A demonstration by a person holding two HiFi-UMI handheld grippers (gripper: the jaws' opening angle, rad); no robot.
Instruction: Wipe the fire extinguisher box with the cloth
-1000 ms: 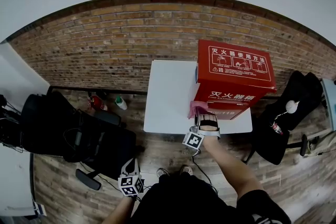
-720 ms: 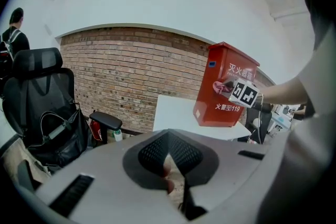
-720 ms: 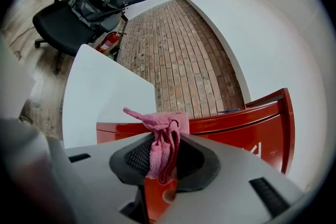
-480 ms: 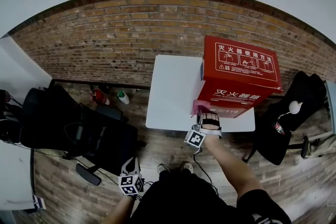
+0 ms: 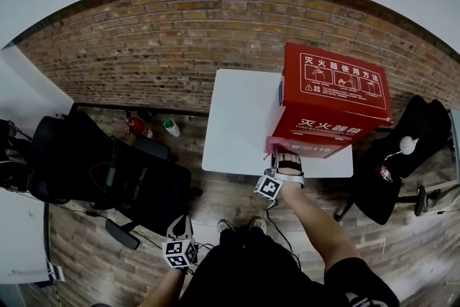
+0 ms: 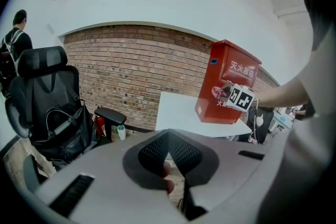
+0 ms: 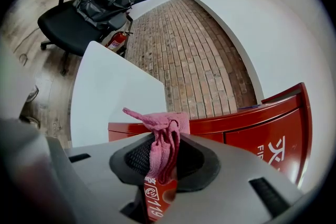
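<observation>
Landmark: the red fire extinguisher box (image 5: 332, 98), standing on the far right part of the white worktop (image 5: 241, 127).

Right claw (image 7: 164, 159): clenched on the pink cloth (image 7: 164, 136). The cloth is bunched between the two jaws and hangs down the gap. A twisted tail and a folded flap stick out past the jaw tips.

From the head view, the cloth lies against the box's near face at its lower left corner, just above the worktop's near edge. The claw is directly behind the cloth, on my side of the box. In the right gripper view, a red strip of the box printed "119" shows between the jaws just under the cloth. The cloth appears to touch the box; I can't tell how firmly.

Left claw (image 6: 169, 157): jaws drawn together, nothing between them. It is held low, well apart from the box, down and to the left of it, off the worktop and over the wood floor (image 5: 230, 201).

Left of the box, beyond the worktop's left edge: a black office chair (image 5: 108, 180). A small red extinguisher (image 5: 135, 129) and a bottle (image 5: 171, 127) stand on the floor. A brick wall (image 5: 165, 47) runs behind the box.
</observation>
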